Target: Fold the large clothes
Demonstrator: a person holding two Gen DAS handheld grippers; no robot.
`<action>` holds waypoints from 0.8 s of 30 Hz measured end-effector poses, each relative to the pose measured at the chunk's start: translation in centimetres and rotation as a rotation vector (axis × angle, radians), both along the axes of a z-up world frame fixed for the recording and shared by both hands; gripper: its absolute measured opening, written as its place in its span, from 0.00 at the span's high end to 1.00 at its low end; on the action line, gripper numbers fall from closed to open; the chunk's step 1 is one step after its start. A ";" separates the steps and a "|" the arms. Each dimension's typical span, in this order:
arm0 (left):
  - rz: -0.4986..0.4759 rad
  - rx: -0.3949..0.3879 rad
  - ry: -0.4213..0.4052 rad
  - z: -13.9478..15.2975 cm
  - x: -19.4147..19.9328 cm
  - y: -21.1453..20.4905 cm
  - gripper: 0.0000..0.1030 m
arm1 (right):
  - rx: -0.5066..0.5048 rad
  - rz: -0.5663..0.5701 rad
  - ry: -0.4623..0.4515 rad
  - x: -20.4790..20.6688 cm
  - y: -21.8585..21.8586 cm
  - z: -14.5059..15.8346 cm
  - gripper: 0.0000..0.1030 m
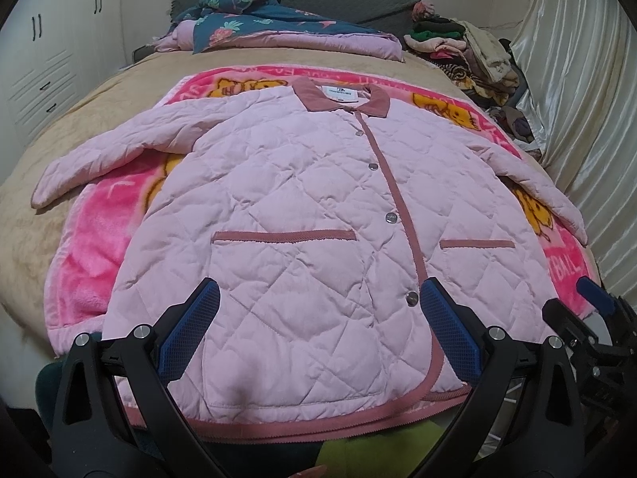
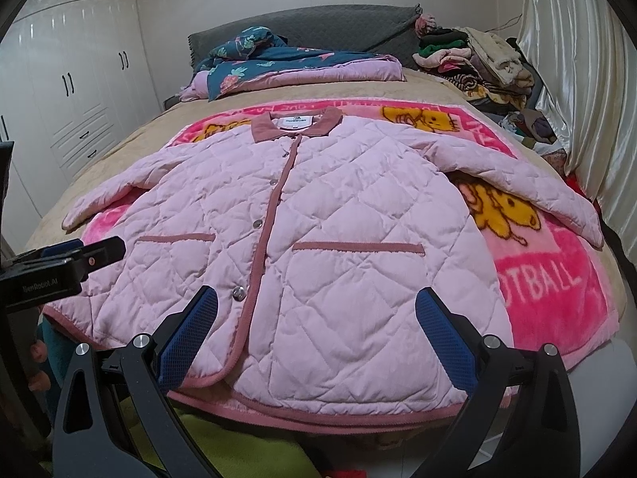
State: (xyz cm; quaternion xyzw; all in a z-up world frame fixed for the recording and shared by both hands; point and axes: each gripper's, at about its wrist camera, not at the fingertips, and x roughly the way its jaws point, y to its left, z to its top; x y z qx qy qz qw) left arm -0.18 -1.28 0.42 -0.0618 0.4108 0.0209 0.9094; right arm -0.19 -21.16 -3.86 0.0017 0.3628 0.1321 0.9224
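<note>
In the left wrist view, a pale pink quilted jacket [image 1: 302, 215] with dusty-rose corduroy collar, trim and pocket edging lies flat and face up, filling the middle of the frame. Its diamond stitching puffs the fabric into soft cushions, and round metal snaps run down the front placket. Both sleeves spread outward to the left and right edges. The jacket rests on a bright pink fleece blanket [image 1: 99, 235] printed with yellow cartoon bears, which covers a tan plush bed [image 1: 43, 195]. At the top of the frame sits a folded dark blue floral quilt [image 1: 254, 12], with a heap of mixed clothes [image 1: 469, 55] in the upper right beside a shiny cream curtain [image 1: 577, 99]. The left claw [image 1: 316, 330] hangs released at the bottom centre, its blue textured pads wide apart over the jacket's hem, gripping nothing. The right claw [image 1: 597, 310] shows in the lower right corner.

In the right wrist view, the jacket [image 2: 318, 231] again fills the centre, collar toward the top. White panelled wardrobe doors [image 2: 79, 79] fill the upper left. The right claw [image 2: 314, 330] is spread wide above the hem, empty. The left claw [image 2: 75, 251] enters at the left edge.
</note>
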 end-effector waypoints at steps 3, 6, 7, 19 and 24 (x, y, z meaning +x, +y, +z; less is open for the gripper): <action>0.005 0.003 0.013 -0.6 1.2 0.3 0.09 | -0.001 0.001 -0.002 0.7 0.0 0.3 0.04; 0.009 0.007 0.013 -0.7 2.1 0.4 0.09 | -0.002 0.000 -0.009 1.4 0.1 0.7 0.04; 0.009 0.006 0.014 -0.7 2.4 0.3 0.09 | -0.001 0.000 -0.009 1.7 0.1 0.8 0.04; 0.000 -0.019 0.015 0.5 7.1 -0.1 0.09 | 0.021 -0.019 -0.011 6.7 -0.1 2.1 0.04; -0.005 -0.033 0.010 0.9 9.5 0.0 0.09 | 0.035 -0.038 -0.010 9.0 -0.5 2.3 0.04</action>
